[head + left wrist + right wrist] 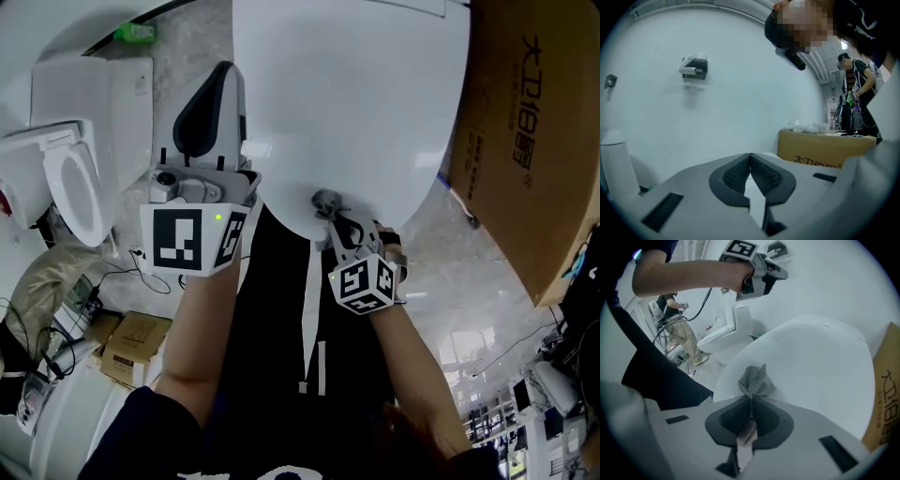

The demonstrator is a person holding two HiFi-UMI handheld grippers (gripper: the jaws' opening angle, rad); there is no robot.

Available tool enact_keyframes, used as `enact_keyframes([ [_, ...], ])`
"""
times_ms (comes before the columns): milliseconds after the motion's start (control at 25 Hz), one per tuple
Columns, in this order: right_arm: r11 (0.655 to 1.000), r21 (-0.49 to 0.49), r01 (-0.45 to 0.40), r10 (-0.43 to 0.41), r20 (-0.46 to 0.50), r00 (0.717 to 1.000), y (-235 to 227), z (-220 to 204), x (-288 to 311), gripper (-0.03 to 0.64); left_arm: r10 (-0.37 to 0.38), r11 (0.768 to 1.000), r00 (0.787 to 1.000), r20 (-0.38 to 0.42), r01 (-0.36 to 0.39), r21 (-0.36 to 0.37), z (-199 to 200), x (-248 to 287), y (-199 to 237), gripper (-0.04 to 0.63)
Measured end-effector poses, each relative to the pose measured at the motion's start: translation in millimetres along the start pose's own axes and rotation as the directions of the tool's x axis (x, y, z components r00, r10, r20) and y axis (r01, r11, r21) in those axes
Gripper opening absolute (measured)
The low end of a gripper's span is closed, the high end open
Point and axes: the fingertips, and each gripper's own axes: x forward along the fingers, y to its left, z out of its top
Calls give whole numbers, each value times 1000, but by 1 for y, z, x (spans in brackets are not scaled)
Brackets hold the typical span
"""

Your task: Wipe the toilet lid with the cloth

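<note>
Right gripper view shows the right hand-held gripper [751,404] clamped on a small grey cloth [754,380], bunched at the near edge of the white toilet lid [820,357]. Soft and light, the cloth will likely crumple; a pinch at its middle seems best. The left hand-held gripper [750,164] is closed on nothing, beside the lid's left edge.

Wide bare toilet lid [356,103] ahead, free for passing. Crowded at right by cardboard box [534,141], just beside rim. Near left rim, left gripper [217,84], jaws together. Open floor [187,37] between lid and second toilet [94,103].
</note>
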Motion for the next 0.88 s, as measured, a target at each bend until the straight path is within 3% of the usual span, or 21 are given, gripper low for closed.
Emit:
enact_keyframes([
  [120, 996, -12, -86, 86, -28, 996, 27, 21, 21, 35, -5, 1000, 1000, -2, 5, -1, -2, -2, 0, 20],
  [280, 991, -31, -132, 131, -25, 991, 43, 35, 33, 35, -15, 1000, 1000, -3, 15, -2, -3, -2, -3, 20],
  [520, 982, -98, -159, 150, -92, 984, 32, -14, 0, 35, -46, 999, 999, 3, 46, 11, 7, -4, -5, 20],
  [720, 997, -67, -43, 32, -160, 987, -24, -65, -44, 35, -46, 999, 999, 18, 45, 17, 24, -10, -3, 20],
  [880, 985, 80, 151, -130, -222, 966, -93, -74, -77, 35, -43, 999, 998, 35, 42, 18, 45, -16, -4, 20],
])
